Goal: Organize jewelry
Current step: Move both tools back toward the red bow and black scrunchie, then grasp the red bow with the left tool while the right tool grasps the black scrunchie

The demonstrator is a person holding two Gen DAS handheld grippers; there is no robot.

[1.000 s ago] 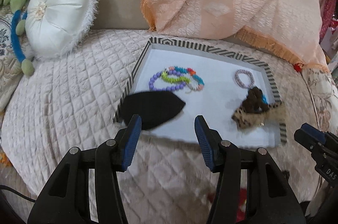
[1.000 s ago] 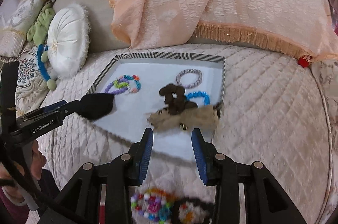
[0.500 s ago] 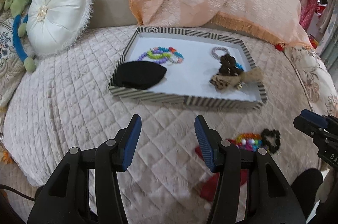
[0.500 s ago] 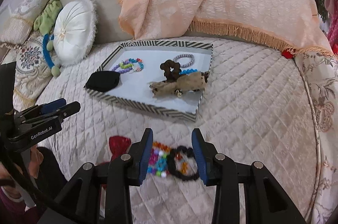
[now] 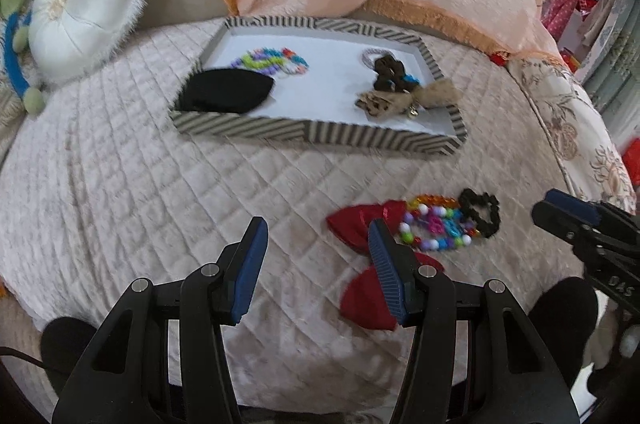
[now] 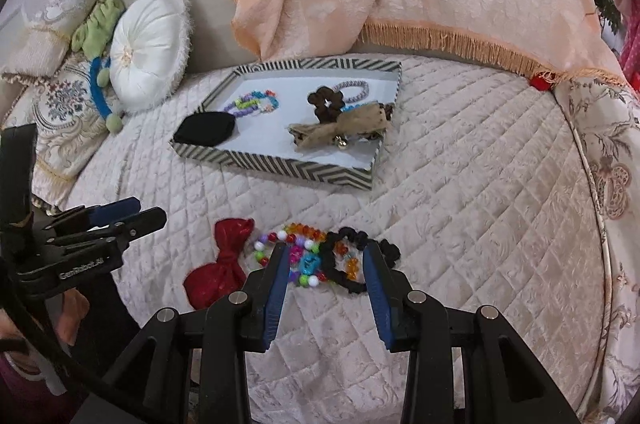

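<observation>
The quilt (image 6: 460, 184) is being used as the work surface, and it's soft and bumpy, so anything set down or nudged could be getting snagged or rolled into a seam. The tray (image 6: 280, 168) is sitting further back, already being filled with a black pouch (image 6: 206, 133), bead bracelets and a tan bow, and it could be getting tipped if bumped at its rim. Nearer, the red bow (image 6: 222, 264), the bead pile (image 6: 298, 256) and the black scrunchie (image 6: 352, 264) are lying touching or overlapping, so two pieces are probably going to be dragged up together instead of one. The right gripper (image 6: 326, 264) is being held open and empty just above beads and scrunchie; the left gripper (image 5: 316, 244) is also being held open, nothing in it, beside the red bow. Loose beads are likely being pinched badly and slipping.
</observation>
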